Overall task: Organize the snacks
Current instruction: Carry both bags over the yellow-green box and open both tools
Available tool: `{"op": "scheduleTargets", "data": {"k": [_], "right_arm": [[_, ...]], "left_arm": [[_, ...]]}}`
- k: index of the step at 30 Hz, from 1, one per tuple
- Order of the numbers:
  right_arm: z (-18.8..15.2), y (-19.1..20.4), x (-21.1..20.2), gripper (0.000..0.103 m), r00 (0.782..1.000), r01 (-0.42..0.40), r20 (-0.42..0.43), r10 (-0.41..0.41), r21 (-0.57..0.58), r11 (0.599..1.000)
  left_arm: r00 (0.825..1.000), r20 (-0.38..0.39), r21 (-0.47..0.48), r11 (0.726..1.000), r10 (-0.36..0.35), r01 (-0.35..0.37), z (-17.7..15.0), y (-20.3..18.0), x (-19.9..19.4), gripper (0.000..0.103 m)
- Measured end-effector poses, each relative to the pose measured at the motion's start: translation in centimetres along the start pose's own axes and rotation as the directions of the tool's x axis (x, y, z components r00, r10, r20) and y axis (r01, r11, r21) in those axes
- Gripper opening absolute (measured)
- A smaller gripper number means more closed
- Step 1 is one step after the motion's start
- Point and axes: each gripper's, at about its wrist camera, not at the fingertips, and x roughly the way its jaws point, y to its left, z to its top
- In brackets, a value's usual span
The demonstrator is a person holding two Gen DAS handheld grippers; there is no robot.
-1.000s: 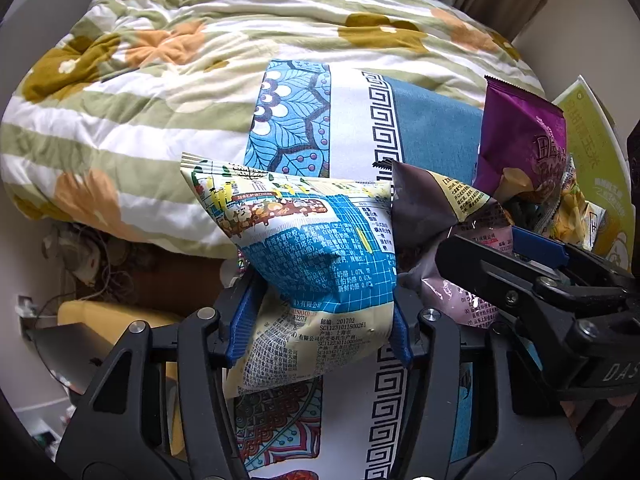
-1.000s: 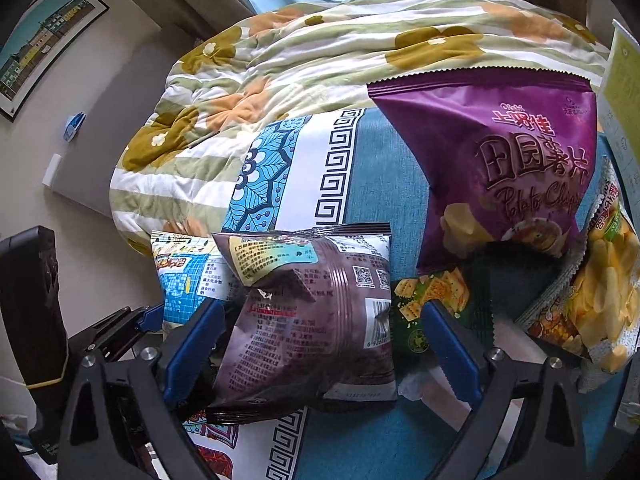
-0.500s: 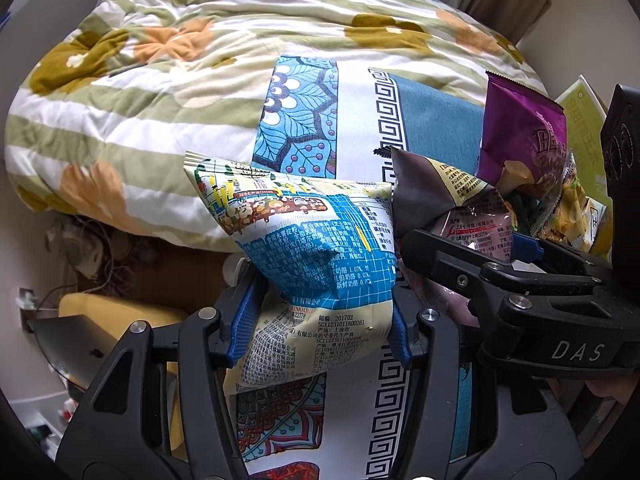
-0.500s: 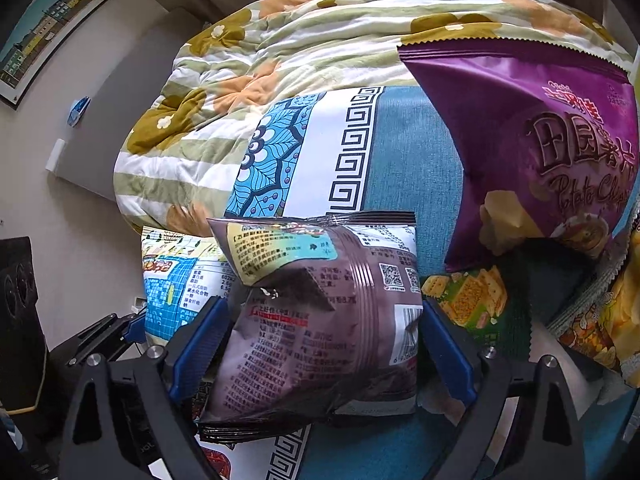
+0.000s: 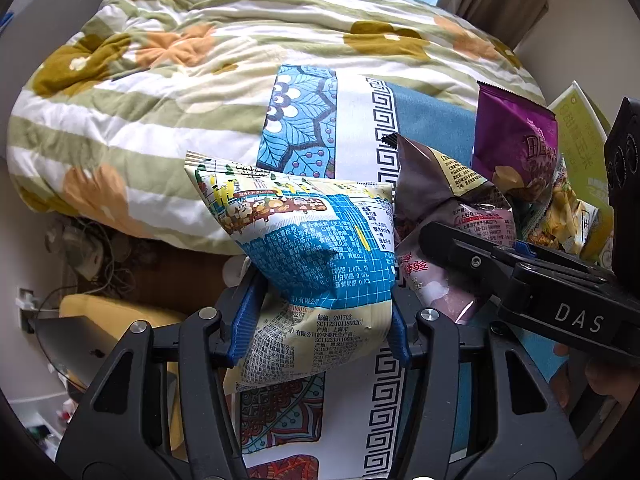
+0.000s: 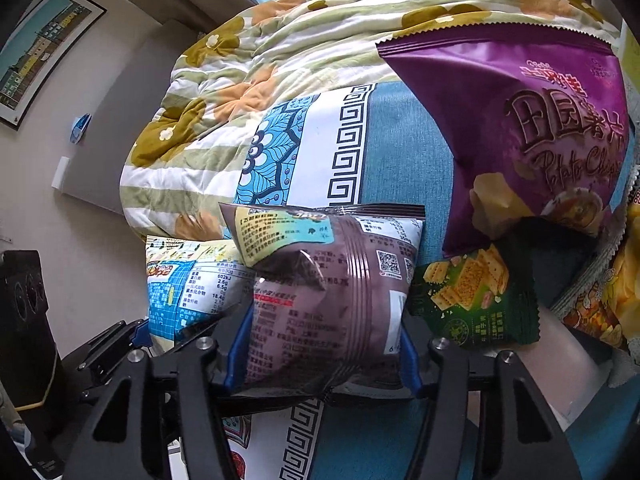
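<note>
On the bed in front of you lies a floral quilt (image 5: pixel 192 80), bunched over a patterned sheet (image 6: pixel 396 152) with a Greek-key band and a plain blue field. At the right of that blue field stands the purple chip bag (image 6: pixel 532 128), upright and leaning back, the largest of the snacks. Just below it, touching its lower edge, sits a small green cracker pack (image 6: pixel 476 296), and a yellow bag (image 6: pixel 616 292) crowds in at the far right.

Your left gripper (image 5: pixel 320 316) has its jaws clamped on the blue bag (image 5: pixel 316 256), pinching it at the lower half so the top puffs out above the blue pads. Your right gripper (image 6: pixel 324 352) has its jaws pressed against both sides of the brown bag (image 6: pixel 332 292), which it holds upright with its printed back toward the camera. The two held bags are side by side and touching, the blue one to the left of the brown, both raised over the sheet's white band.

A framed picture (image 6: pixel 40 52) hangs on the wall at the left.
</note>
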Motion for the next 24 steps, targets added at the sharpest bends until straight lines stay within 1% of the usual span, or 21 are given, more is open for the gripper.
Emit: {"op": "scheduleTargets", "data": {"k": [9,12,14,18,21,24], "right_arm": [[-0.8,1.8,-4.7,0.055,0.996,0.004,0.087,-0.001,-0.029,1.000],[-1.2,2.4,-7.1,0.055,0.992,0.008,0.126,-0.003,-0.036,0.999],[-1.4,2.7,-9.1,0.055,0.988,0.014,0.157,-0.007,-0.042,0.999],[-1.4,2.3,-13.7,0.055,0.972,0.042,0.233,-0.030,-0.046,0.998],[-0.9,0.8,-16.9,0.055,0.958,0.026,0.287,-0.021,-0.013,1.000],[-0.6,-1.3,-20.5,0.055,0.936,0.064,0.346,-0.060,0.000,0.998]], "left_arm": [[0.998,0.055,-0.007,1.000,-0.009,0.010,-0.3,0.4,-3.8,0.050],[0.997,0.082,0.002,1.000,-0.013,0.013,0.2,0.2,-5.7,0.050],[0.993,0.115,0.010,1.000,-0.021,0.020,0.8,-0.1,-7.2,0.050],[0.983,0.181,0.043,0.999,-0.036,0.028,2.3,-1.8,-9.8,0.051],[0.974,0.218,0.074,0.996,-0.058,0.043,3.5,-3.9,-11.1,0.051],[0.964,0.252,0.098,0.993,-0.086,0.063,4.7,-6.8,-12.3,0.051]]}}
